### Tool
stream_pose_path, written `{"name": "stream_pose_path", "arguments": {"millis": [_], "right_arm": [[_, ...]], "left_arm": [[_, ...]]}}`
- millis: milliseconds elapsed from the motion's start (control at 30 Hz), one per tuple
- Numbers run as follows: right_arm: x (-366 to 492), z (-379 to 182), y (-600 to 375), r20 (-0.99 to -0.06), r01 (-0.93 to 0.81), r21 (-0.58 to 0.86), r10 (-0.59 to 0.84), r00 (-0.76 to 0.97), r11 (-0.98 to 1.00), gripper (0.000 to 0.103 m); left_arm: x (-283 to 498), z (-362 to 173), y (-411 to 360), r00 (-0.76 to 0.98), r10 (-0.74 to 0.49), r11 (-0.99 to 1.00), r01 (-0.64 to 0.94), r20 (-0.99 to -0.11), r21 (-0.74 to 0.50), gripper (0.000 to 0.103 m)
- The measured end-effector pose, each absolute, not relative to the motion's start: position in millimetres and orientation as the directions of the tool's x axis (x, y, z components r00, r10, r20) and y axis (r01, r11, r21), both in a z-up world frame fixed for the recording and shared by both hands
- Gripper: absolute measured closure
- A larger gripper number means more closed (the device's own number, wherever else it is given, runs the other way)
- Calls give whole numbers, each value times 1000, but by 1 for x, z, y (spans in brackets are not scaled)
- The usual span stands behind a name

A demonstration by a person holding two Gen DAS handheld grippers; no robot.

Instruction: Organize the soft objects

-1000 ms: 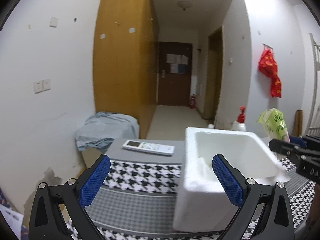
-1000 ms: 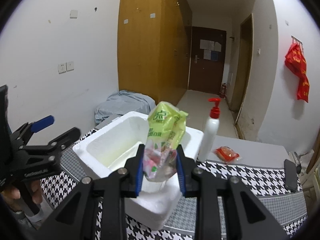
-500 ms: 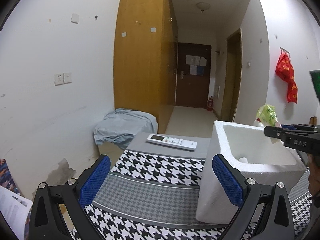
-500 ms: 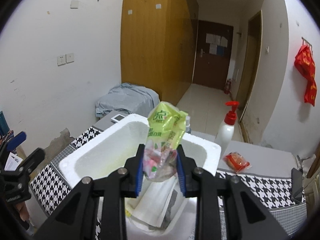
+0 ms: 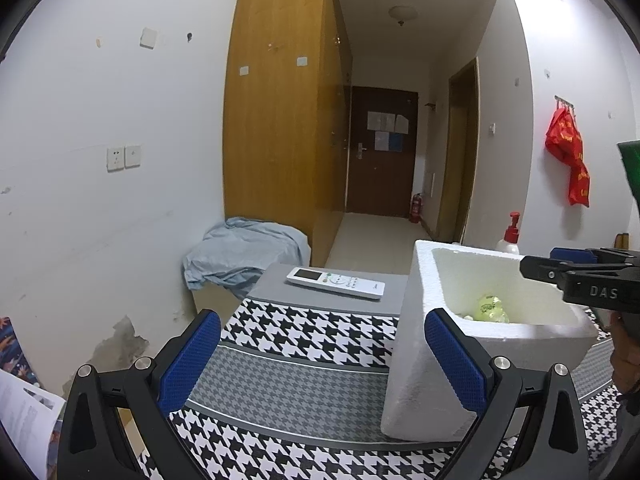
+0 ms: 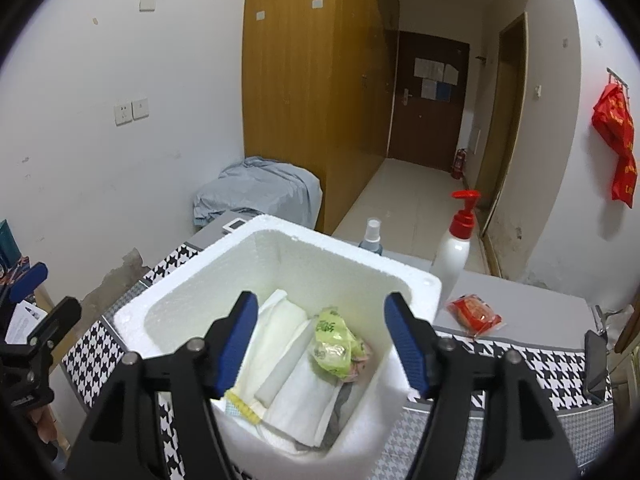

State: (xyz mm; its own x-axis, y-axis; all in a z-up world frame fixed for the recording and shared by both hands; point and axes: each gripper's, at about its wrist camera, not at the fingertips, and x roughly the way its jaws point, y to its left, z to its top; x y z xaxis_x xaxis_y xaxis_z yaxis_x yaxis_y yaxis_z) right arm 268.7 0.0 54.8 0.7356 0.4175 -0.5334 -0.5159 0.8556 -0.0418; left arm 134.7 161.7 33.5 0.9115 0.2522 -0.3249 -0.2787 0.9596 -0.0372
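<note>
A white foam box [image 6: 276, 236] [image 5: 416, 344] stands on the houndstooth tablecloth. Inside it a green snack packet [image 6: 338, 344] [image 5: 490, 308] lies on folded white cloths [image 6: 288, 384]. My right gripper [image 6: 320, 336] hangs just above the box, its jaws opening, with nothing pressed between the blue pads; the packet lies below them. In the left wrist view that gripper reaches over the box's right rim. My left gripper [image 5: 322, 356] stands open and empty, left of the box, above the cloth. A red snack packet [image 6: 474, 314] rests on the grey table, right of the box.
A white remote [image 5: 335, 282] lies on the grey table behind the cloth. A pump bottle [image 6: 454, 252] and a small spray bottle [image 6: 371, 236] stand behind the box. A dark phone [image 6: 596, 364] sits at the right edge. A person's hand [image 5: 628, 360] holds the right gripper.
The right gripper moved over the box with the green packet, then opened; the packet dropped onto the white cloths inside. The left gripper shifted left, away from the box.
</note>
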Motion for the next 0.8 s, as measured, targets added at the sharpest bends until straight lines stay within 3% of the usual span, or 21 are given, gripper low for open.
{"name": "stream_pose_path", "arguments": {"millis": [400,533,600,667,800], "right_arm": [[221,75,-38,-435,-484,-32,424,795,874,32],[205,78,-52,-403,-458,-18,413,817,889,26],[197,79,-58,-390,-451,-9,412,824,893,20],[190,79,-62,-384,-444,-2,410,828,896,7],[173,80,-75,-329,-413,18,395,858,911,0]], "left_arm": [[118,44,132,935,184,978,-205,-305,-36,1],[110,46,118,943,148,985,-169,-298,-44,1],[107,49,112,948,132,987,-151,-290,-45,1],[102,52,105,954,114,990,-131,-278,-45,1],[95,56,92,960,89,994,-102,-265,-37,1]]}}
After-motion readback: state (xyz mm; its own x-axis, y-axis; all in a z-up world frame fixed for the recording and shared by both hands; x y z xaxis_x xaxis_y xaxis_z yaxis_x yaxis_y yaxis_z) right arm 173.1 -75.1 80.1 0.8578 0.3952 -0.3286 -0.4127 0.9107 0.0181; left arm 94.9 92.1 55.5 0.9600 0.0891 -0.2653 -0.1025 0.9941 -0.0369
